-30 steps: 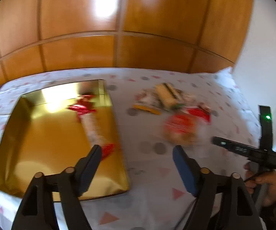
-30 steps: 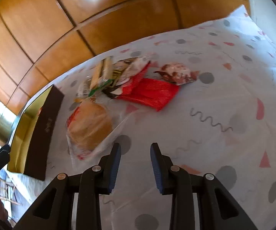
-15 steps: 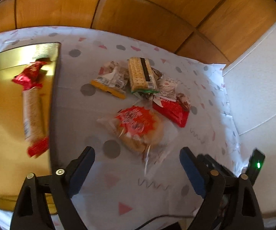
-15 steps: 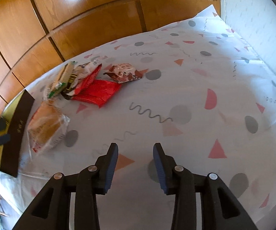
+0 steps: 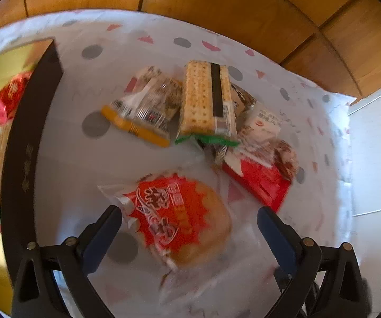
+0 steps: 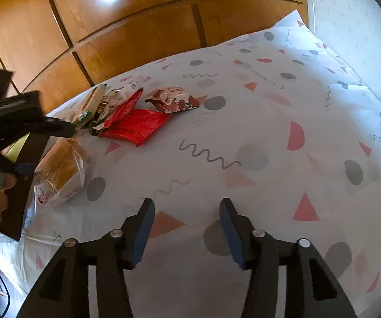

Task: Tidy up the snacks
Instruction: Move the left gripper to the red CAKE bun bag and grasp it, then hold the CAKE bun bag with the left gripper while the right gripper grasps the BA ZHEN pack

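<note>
My left gripper (image 5: 189,218) is open wide just above a bagged bun with a red label (image 5: 179,221), its fingers on either side of it. Beyond lie a cracker pack (image 5: 206,103), an orange-edged snack pack (image 5: 142,111), a red wrapper (image 5: 259,182) and a white pack (image 5: 261,124). The gold tray (image 5: 18,132) stands at the left and holds a red-ended bar (image 5: 7,95). My right gripper (image 6: 186,209) is open and empty over bare cloth. In its view the bun (image 6: 60,167), the red wrapper (image 6: 134,126) and a brown-and-white pack (image 6: 173,98) lie to the left.
The snacks lie on a white cloth with grey dots and pink triangles (image 6: 269,132). A wooden panelled wall (image 6: 137,13) stands behind. A white wall (image 5: 375,159) is at the right. The left gripper's body and the hand holding it (image 6: 2,132) fill the left edge of the right wrist view.
My left gripper has moved right from over the tray and come down close over the bun. My right gripper has opened wider and swung right, away from the snack pile.
</note>
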`<state>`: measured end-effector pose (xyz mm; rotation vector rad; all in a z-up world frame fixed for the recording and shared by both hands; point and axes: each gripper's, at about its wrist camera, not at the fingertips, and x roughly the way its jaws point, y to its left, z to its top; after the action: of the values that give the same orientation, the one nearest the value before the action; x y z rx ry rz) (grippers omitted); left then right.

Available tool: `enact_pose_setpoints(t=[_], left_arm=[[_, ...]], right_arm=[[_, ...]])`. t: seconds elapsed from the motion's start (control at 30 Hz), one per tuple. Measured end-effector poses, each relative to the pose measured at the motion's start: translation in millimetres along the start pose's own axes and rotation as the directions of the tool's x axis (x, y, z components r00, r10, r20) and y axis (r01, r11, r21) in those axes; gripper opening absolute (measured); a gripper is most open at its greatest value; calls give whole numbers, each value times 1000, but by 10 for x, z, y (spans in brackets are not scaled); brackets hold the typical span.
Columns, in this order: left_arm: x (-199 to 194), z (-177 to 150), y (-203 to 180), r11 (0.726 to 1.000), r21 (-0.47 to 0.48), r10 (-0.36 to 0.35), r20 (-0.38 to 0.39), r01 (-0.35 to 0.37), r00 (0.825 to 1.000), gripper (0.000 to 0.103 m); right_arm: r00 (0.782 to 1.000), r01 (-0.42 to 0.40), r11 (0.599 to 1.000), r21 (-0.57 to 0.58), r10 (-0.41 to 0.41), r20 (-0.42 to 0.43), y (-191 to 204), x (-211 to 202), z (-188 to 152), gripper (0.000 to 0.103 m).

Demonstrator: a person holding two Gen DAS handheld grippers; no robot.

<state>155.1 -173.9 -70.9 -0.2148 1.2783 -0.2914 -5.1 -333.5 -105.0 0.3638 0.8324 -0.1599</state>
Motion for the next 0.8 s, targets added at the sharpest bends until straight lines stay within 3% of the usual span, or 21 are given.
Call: enact_pose_setpoints(t=[0.1,0.17,0.2,0.23,0.27,0.37,0.57,0.8], left_arm=[[168,8,-59,998,50,49,-13,-48,999,103],[251,-53,-24,997,68,21,-24,-20,999,101],[240,-110,-46,992,120,41,-1,-41,999,94],[213,-156,-64,985,163,59,21,-62,998,78],[189,-212,-79,974,210,76,45,-84,996,76],[84,-439,-17,951,303,36,74,-57,997,75],[-145,-915,154,908,406,40,164,-104,986,75],[-60,-1168,219,873,462,46,242,-156,969,75]], right_arm=[[1000,-1,1000,-16,1,16,25,4,-24,59],[1000,2,1000,-28,-1,21,37,10,-30,60],[1000,1,1000,-30,-1,21,38,10,-29,60],[1000,-1,1000,-31,2,21,35,12,-29,60],[1000,-3,999,-33,3,21,31,13,-29,60],[1000,-5,999,-51,6,15,35,14,-30,60],[1000,-11,997,-82,9,-26,48,28,7,60],[995,-29,999,-38,25,-96,3,55,129,60]])
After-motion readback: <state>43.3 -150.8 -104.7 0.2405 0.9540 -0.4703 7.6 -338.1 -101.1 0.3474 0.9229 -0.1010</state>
